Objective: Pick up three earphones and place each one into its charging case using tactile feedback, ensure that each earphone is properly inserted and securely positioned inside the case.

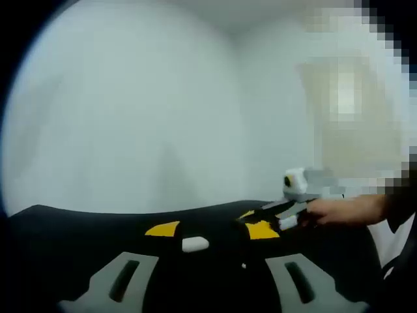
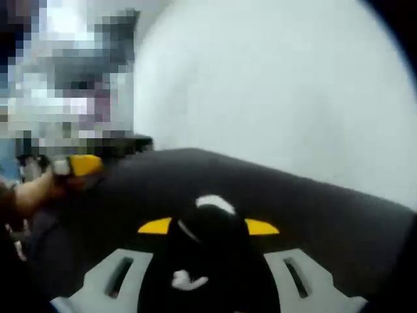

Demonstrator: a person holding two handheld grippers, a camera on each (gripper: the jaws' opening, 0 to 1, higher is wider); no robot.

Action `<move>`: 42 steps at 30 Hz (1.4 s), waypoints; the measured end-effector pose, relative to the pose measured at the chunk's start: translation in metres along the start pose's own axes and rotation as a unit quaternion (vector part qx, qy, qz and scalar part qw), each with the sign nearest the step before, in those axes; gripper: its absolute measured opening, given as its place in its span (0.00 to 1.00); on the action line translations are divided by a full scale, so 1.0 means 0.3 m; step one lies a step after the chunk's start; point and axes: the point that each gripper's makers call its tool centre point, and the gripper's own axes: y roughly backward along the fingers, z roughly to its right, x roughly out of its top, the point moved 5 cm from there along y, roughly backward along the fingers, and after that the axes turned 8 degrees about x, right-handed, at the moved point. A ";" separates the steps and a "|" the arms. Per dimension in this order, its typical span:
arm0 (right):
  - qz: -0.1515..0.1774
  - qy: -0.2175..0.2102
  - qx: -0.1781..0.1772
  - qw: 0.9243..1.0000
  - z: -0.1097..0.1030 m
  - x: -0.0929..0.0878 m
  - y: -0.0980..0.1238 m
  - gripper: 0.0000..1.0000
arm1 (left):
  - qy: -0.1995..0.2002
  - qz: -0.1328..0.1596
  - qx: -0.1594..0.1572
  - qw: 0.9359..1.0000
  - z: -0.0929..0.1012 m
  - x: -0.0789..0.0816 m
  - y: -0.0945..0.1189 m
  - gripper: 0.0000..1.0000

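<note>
So the left gripper (image 1: pixel 202 261) sits low over a black table (image 1: pixel 78 235), jaws spread wide with nothing between them. Just ahead of its jaws, in the gap, lies a small white earphone case (image 1: pixel 195 244), and a tiny white speck (image 1: pixel 244 265) sits a bit nearer the right jaw, too small to tell what it is. Off to its right, a hand (image 1: pixel 345 210) holds the right gripper (image 1: pixel 257 225) down near the table. From the right gripper view, its jaws are also apart, straddling a dark rounded case (image 2: pixel 208 254) with a white bit (image 2: pixel 214 203) on its far top, while a white earphone (image 2: pixel 189 280) lies close in between the jaws. Can't tell if it's touching anything.
</note>
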 end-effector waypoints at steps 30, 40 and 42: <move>-0.102 0.052 0.194 0.974 -0.422 -0.207 0.137 0.42 | -0.017 -0.015 0.007 1.000 -0.019 -0.030 -0.003 0.32; -0.083 0.050 0.164 0.982 -0.428 -0.172 0.195 0.43 | -0.023 -0.019 0.003 1.000 -0.009 -0.034 -0.002 0.32; -0.079 0.029 0.140 0.987 -0.424 -0.153 0.215 0.42 | -0.024 -0.019 0.003 1.000 -0.008 -0.033 -0.002 0.32</move>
